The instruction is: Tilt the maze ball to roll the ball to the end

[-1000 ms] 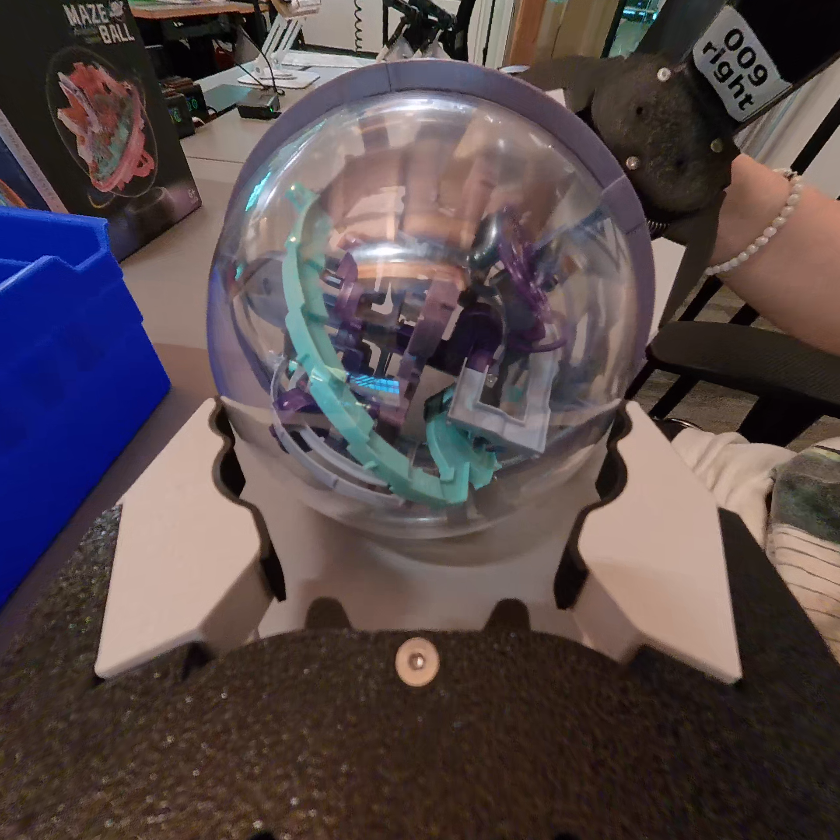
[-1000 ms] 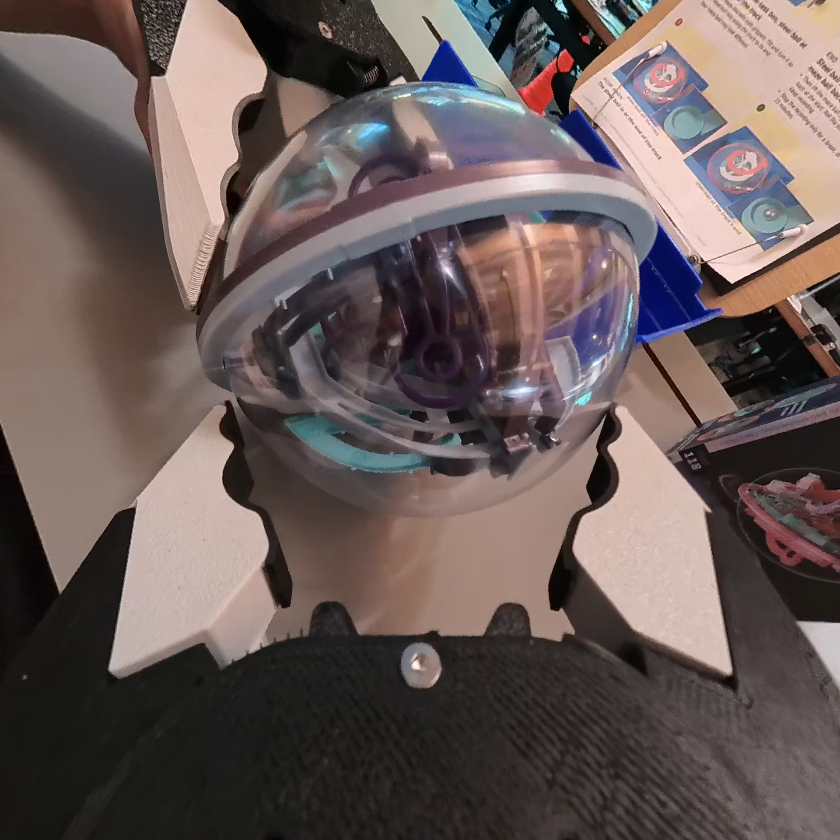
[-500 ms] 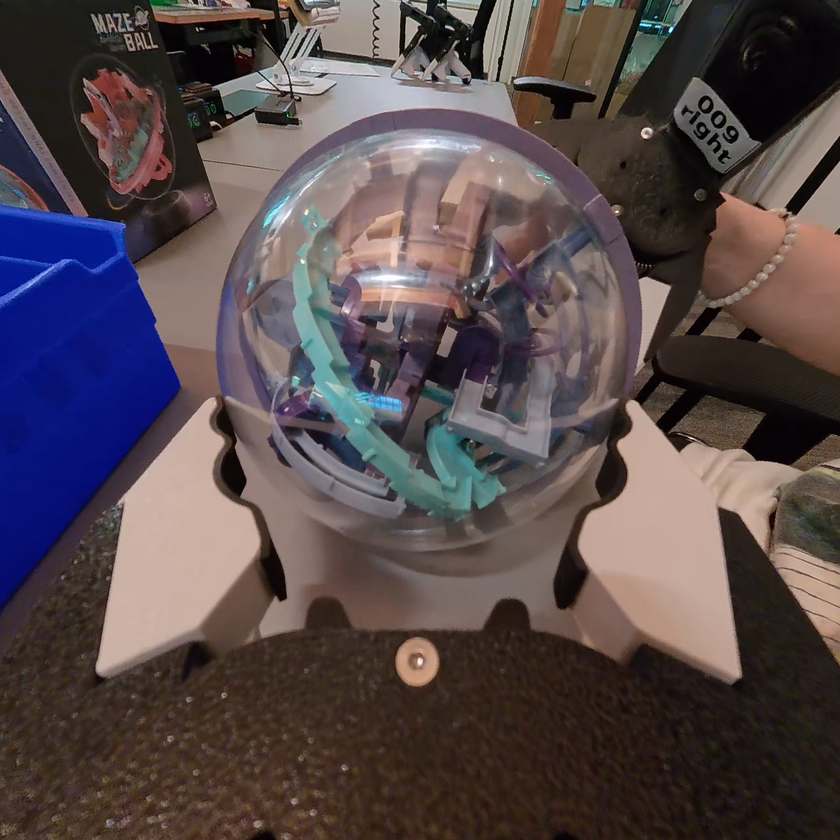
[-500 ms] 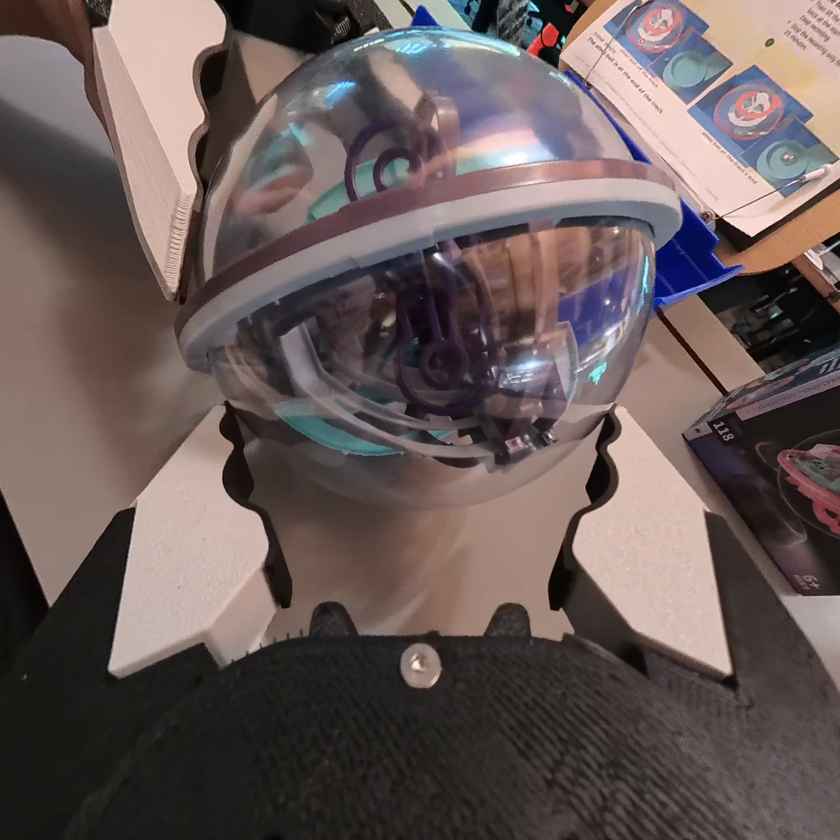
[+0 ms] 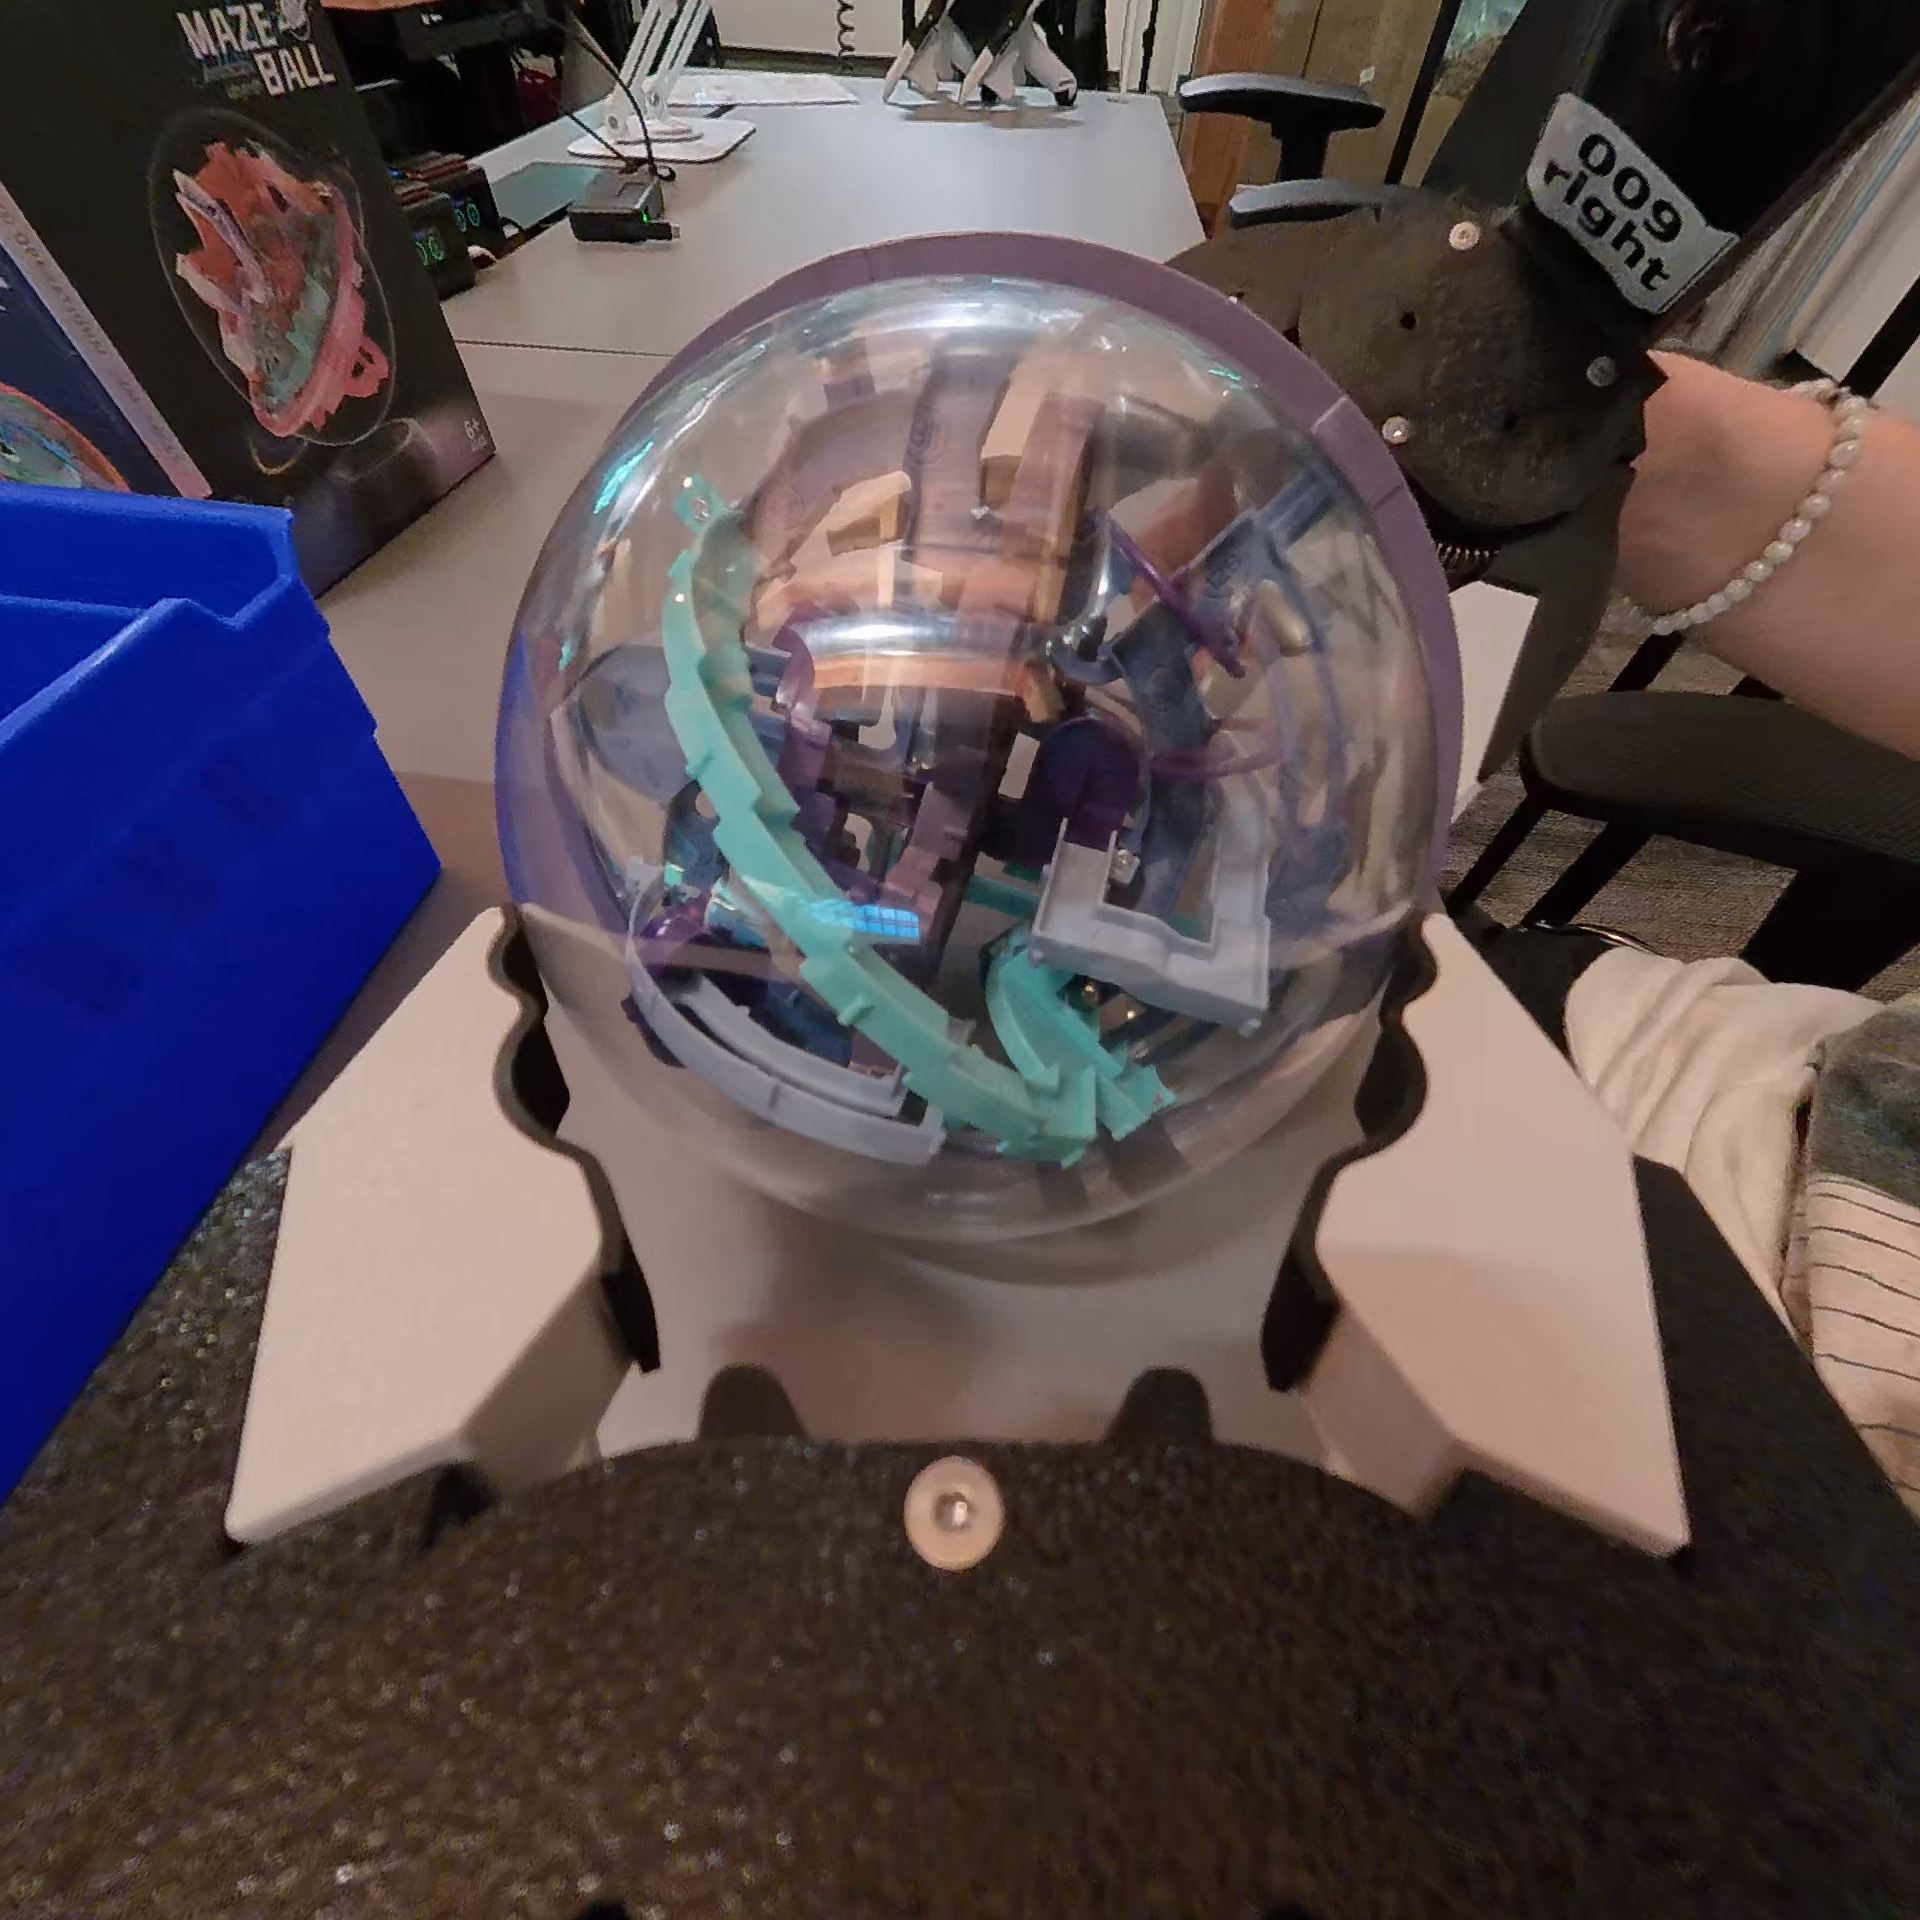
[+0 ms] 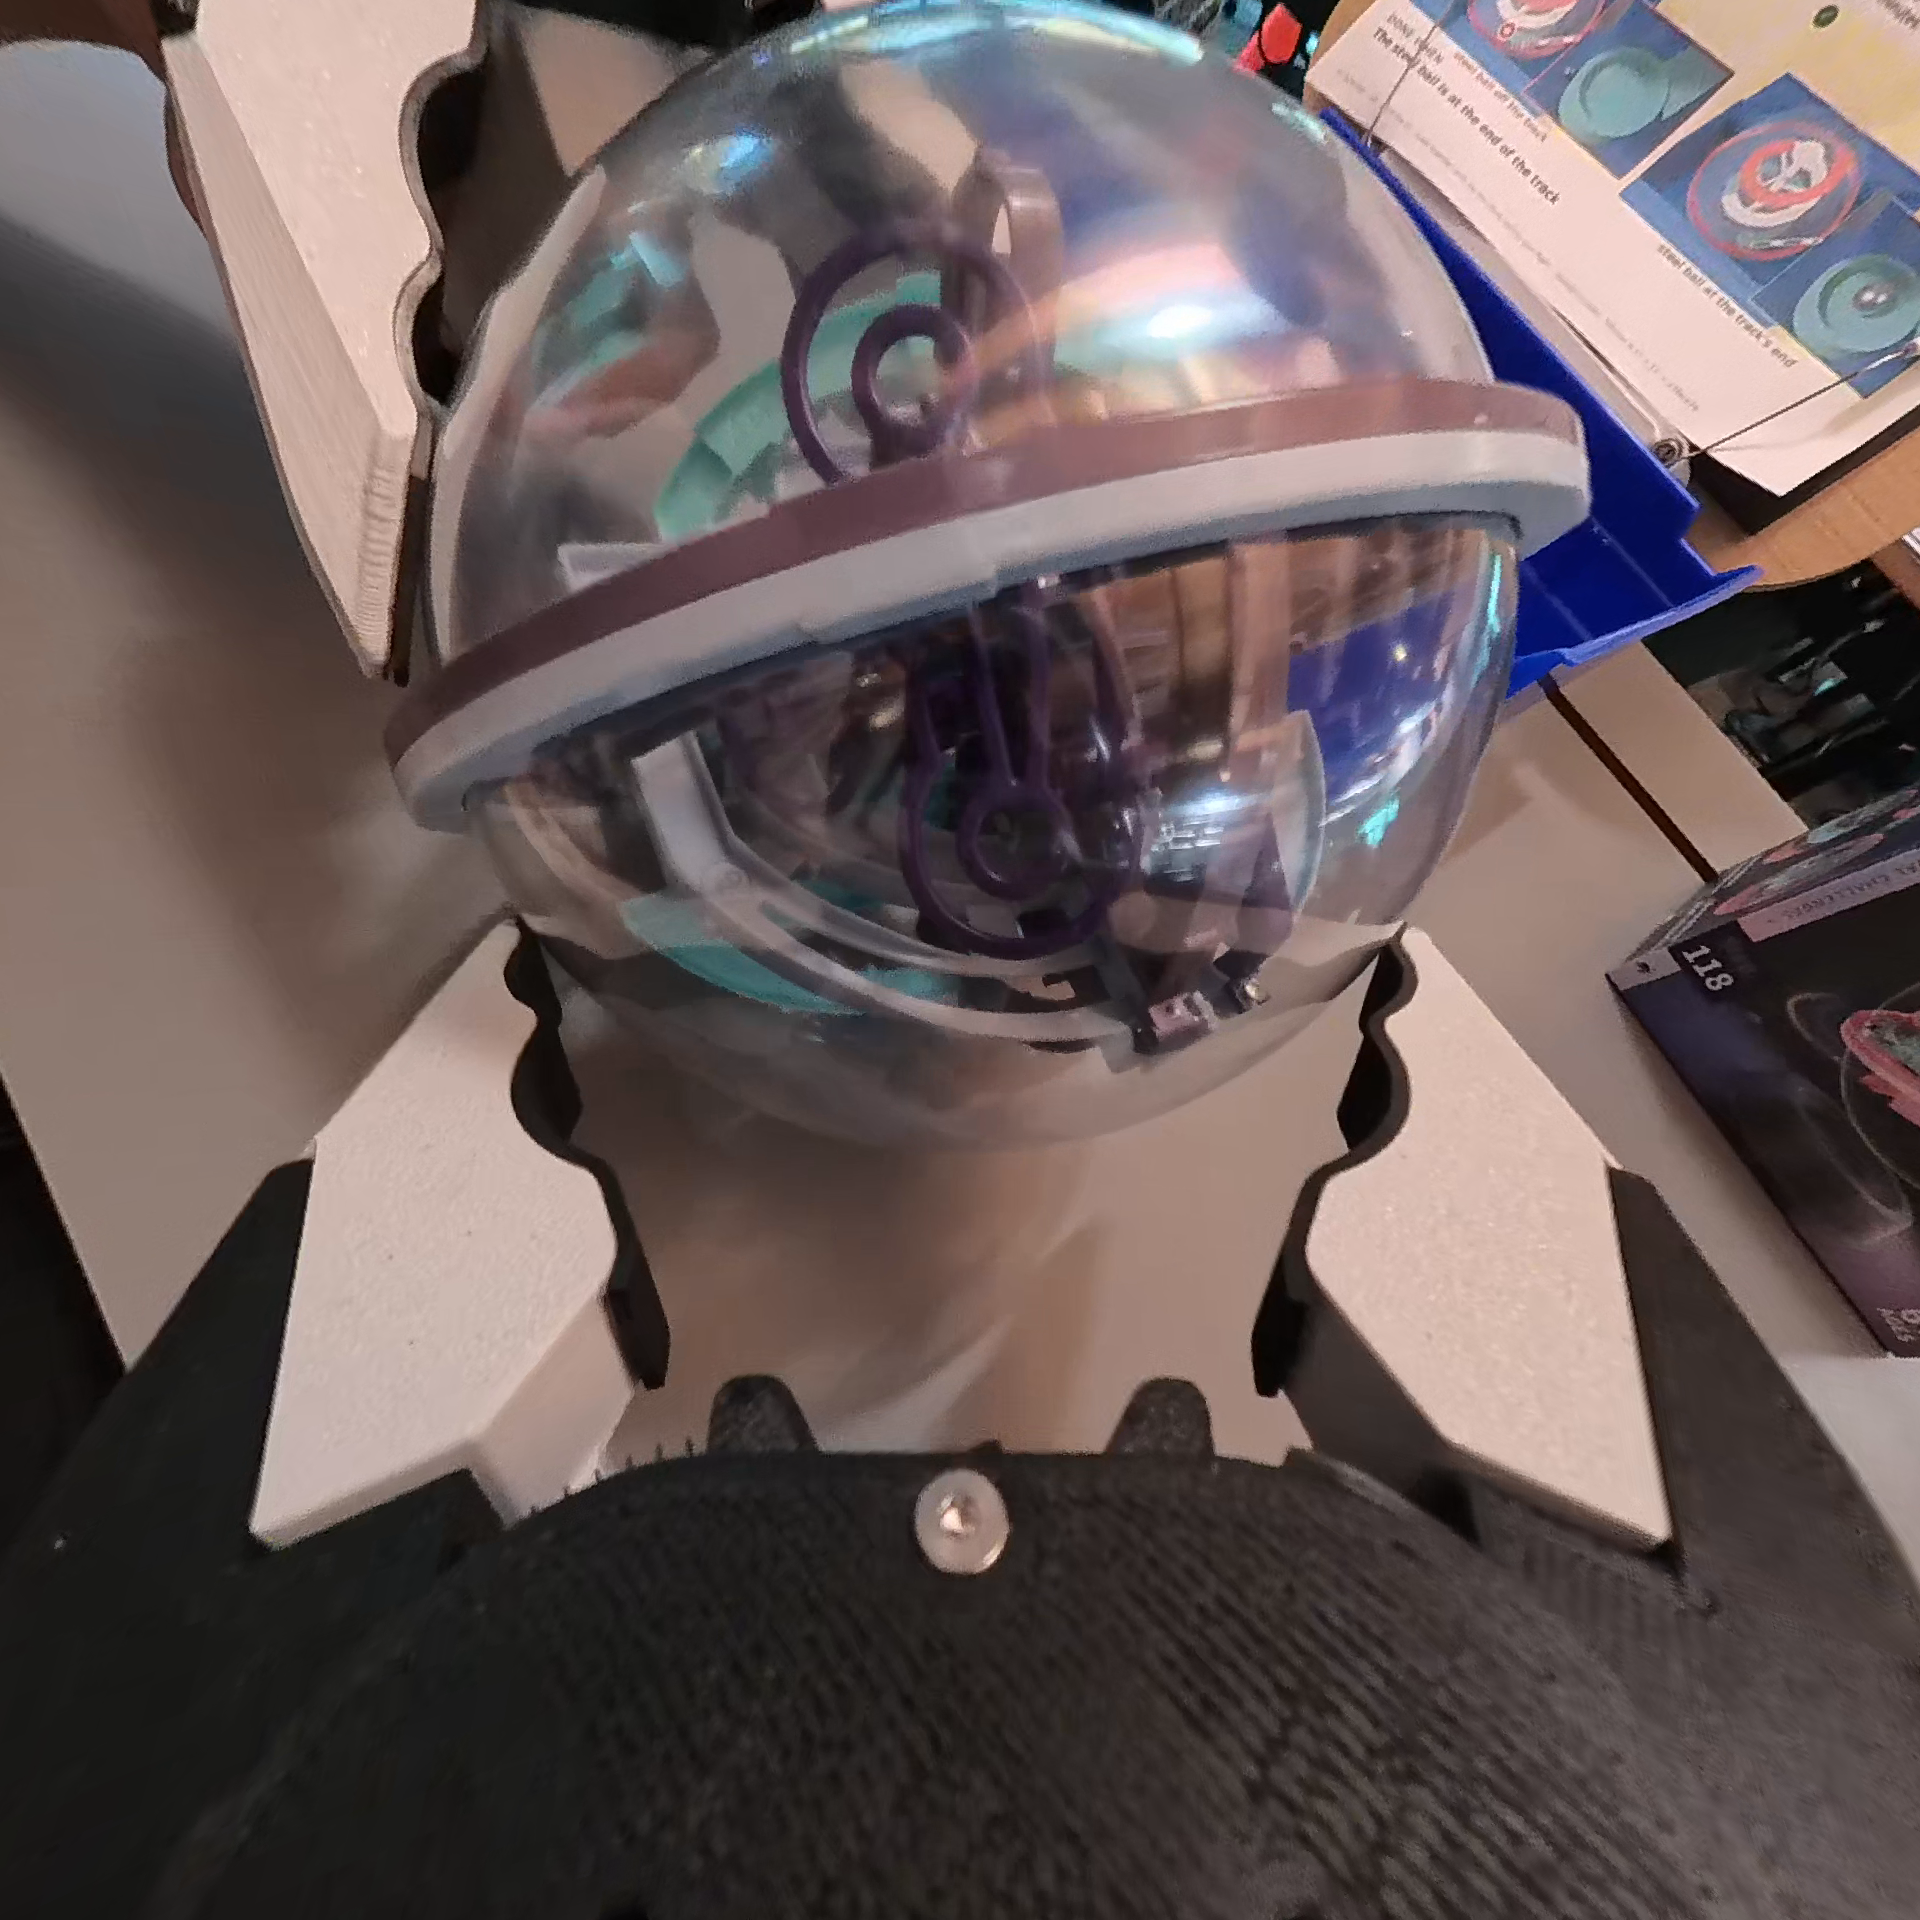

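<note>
Left wrist view shows the left gripper (image 5: 966, 935) spread wide, its white fingers (image 5: 436, 1195) pressed on the clear maze ball (image 5: 966, 727) from 9 and 3 o'clock, raised over the table (image 5: 935, 177). Right wrist view shows the right gripper (image 6: 956, 966) gripping the same sphere likewise. Farther off, a blue bin (image 5: 156, 779) sits at 9 o'clock and a boxed toy (image 5: 260, 260) at 11.

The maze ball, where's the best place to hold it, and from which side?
Hold the maze ball on the clear domes, well off the raised purple-grey ring, one hand-held gripper from each opposite side. The round shell likely seats best in the wavy white fingers, as both appear to cradle it now.
</note>
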### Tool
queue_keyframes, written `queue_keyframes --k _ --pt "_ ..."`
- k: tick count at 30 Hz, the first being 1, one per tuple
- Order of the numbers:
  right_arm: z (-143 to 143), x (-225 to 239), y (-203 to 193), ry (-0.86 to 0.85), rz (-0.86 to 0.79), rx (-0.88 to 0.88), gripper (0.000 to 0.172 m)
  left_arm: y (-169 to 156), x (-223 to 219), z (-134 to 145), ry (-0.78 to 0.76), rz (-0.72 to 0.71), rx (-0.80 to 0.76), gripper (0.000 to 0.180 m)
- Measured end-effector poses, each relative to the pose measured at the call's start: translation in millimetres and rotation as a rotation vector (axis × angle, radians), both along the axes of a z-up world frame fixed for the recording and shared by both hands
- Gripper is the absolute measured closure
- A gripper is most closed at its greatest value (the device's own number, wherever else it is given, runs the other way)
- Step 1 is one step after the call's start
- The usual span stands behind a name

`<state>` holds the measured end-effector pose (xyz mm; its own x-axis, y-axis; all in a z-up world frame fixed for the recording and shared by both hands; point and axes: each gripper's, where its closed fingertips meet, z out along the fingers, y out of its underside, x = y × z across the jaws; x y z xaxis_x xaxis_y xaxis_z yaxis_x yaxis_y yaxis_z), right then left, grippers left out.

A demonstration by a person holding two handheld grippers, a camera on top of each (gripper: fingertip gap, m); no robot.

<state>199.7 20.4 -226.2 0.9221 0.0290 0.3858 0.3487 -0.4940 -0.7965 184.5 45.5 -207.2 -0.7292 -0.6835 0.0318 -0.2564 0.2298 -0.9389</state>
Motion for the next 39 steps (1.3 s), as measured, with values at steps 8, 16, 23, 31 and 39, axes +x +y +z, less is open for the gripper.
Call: queue_keyframes --k 8,16,23,31,39 --pt "19 -13 -5 -0.055 0.117 -0.078 0.015 -6 -2 -1 -0.018 -0.017 0.029 0.029" --pt "74 -22 4 -0.162 0.191 0.017 0.02 -6 -1 -1 -0.009 -0.01 0.018 0.029" --pt "57 -25 5 -0.013 0.282 -0.017 0.026 -8 -2 0 -0.027 -0.015 0.034 0.03" --pt "47 -19 10 -0.016 0.258 -0.025 0.015 -6 -1 -1 -0.011 -0.014 0.017 0.033" --pt "48 -19 5 0.036 0.22 0.058 0.015 -11 -1 -1 0.02 -0.008 -0.037 0.032"
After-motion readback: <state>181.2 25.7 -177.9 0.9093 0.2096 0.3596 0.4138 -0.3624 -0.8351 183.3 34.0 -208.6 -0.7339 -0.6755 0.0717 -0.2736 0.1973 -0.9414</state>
